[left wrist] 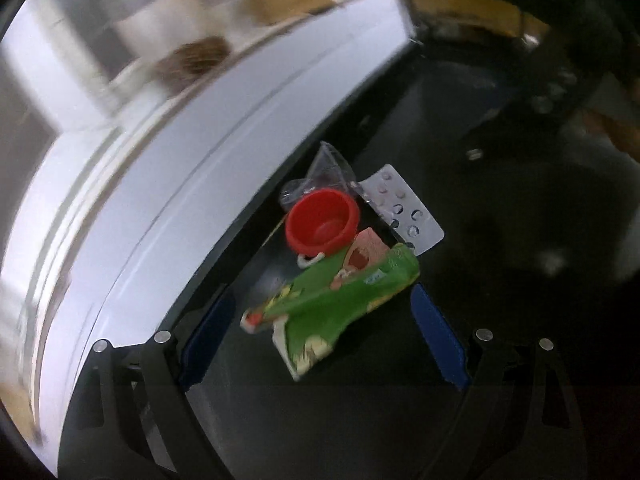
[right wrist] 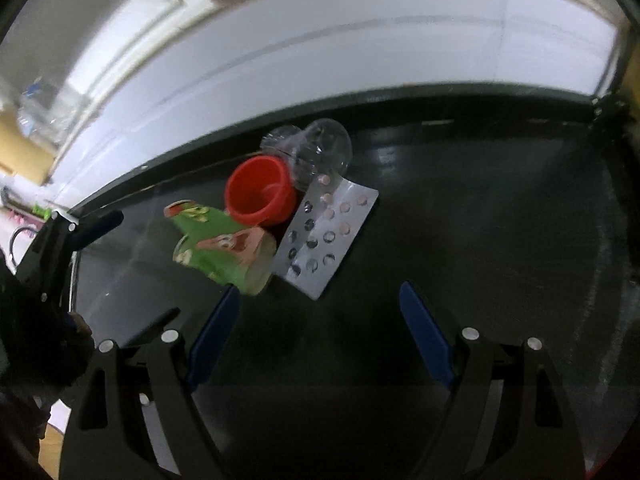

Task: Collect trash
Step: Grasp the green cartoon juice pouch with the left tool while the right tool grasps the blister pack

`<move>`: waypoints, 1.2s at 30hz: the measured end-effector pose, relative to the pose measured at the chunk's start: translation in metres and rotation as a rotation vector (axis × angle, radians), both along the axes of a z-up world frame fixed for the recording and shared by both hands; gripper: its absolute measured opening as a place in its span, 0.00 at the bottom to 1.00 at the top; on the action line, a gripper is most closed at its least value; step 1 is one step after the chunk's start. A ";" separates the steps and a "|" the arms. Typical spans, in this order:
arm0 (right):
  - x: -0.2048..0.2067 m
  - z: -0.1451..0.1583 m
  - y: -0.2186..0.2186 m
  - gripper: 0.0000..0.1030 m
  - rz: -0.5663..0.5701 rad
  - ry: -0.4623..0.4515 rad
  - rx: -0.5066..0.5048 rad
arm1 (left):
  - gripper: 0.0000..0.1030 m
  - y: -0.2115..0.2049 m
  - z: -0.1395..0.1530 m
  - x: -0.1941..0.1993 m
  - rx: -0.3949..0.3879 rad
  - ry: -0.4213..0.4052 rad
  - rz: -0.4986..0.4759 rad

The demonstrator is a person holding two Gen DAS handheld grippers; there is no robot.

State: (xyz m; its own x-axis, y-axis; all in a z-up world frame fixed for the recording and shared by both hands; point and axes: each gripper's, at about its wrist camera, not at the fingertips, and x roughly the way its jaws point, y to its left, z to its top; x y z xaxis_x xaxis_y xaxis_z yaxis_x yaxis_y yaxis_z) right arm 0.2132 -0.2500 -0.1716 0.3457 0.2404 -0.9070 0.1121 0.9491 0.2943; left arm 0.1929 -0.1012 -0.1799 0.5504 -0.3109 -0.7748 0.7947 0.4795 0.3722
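A small pile of trash lies on the black table (right wrist: 480, 240) near its far edge. It holds a red cup (left wrist: 322, 220) on its side, a crushed clear plastic cup (left wrist: 326, 172), a silver blister pack (left wrist: 404, 208) and a flattened green carton (left wrist: 332, 304). My left gripper (left wrist: 322, 294) hovers open over the green carton, a blue pad on either side and neither touching it. My right gripper (right wrist: 320, 292) is open just short of the blister pack (right wrist: 324, 236), with the green carton (right wrist: 224, 252), red cup (right wrist: 260, 196) and clear cup (right wrist: 316, 148) beyond.
A white panel (right wrist: 360, 52) runs along the table's far edge. Blurred boxes and jars (left wrist: 168, 20) stand behind it. The left gripper (right wrist: 80, 228) shows at the left of the right wrist view. Bare black table spreads to the right of the pile.
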 end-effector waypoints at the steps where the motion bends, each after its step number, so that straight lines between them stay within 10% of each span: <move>1: 0.008 -0.007 0.000 0.77 -0.009 0.018 0.012 | 0.84 -0.003 -0.006 0.005 0.006 0.005 -0.027; 15: 0.055 -0.058 0.013 0.76 -0.058 0.118 0.007 | 0.87 -0.003 -0.054 0.043 -0.015 0.154 -0.119; 18: 0.053 -0.057 0.014 0.54 -0.054 0.112 0.009 | 0.66 0.002 -0.064 0.033 0.020 0.187 -0.108; 25: 0.039 -0.051 0.018 0.34 -0.008 0.091 0.011 | 0.57 0.023 -0.049 0.014 -0.065 0.284 0.082; 36: -0.002 0.001 0.039 0.34 0.096 -0.019 -0.034 | 0.56 0.060 -0.002 -0.014 -0.251 0.352 0.480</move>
